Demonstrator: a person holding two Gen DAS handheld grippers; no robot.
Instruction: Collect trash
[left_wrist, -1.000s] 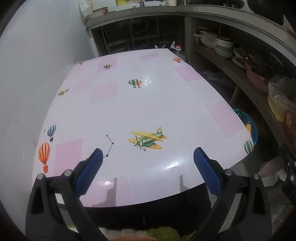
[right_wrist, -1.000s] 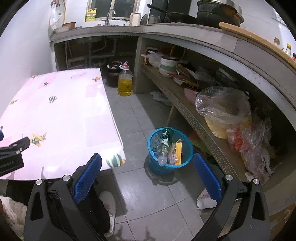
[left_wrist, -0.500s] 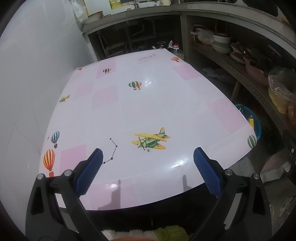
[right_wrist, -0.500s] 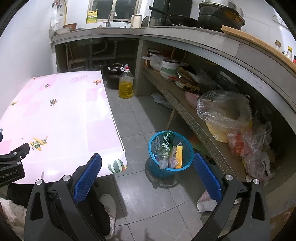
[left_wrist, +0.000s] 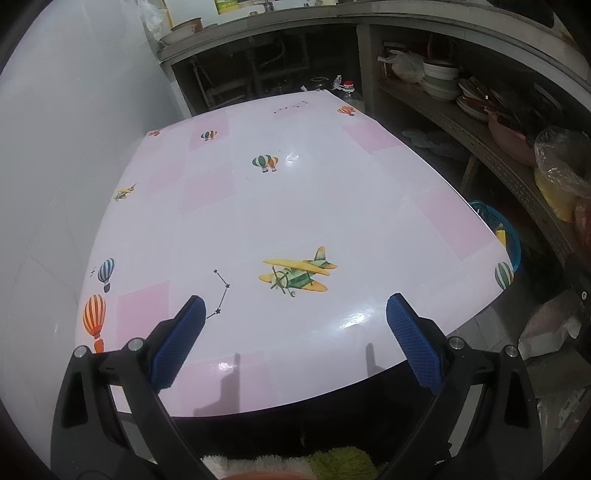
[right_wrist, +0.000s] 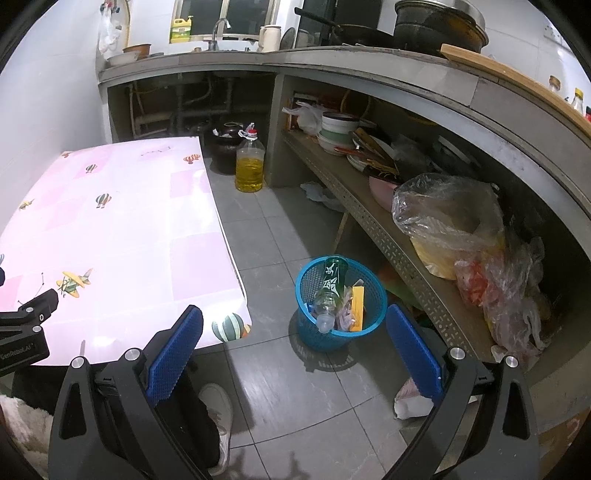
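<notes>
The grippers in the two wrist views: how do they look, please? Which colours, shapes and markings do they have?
The left gripper and the right gripper look alike: two black plastic arms with cut-out slots and silver screw heads, each ending in a flat blue pad with a fine grid texture. In the right wrist view, the left gripper's black body bears small white lettering, which looks like "GenRobot.AI".

Table (left_wrist: 295, 206) pink-white checks, balloon and plane prints; basket (right_wrist: 373, 295) blue mesh; jaws blue-padded.
</notes>
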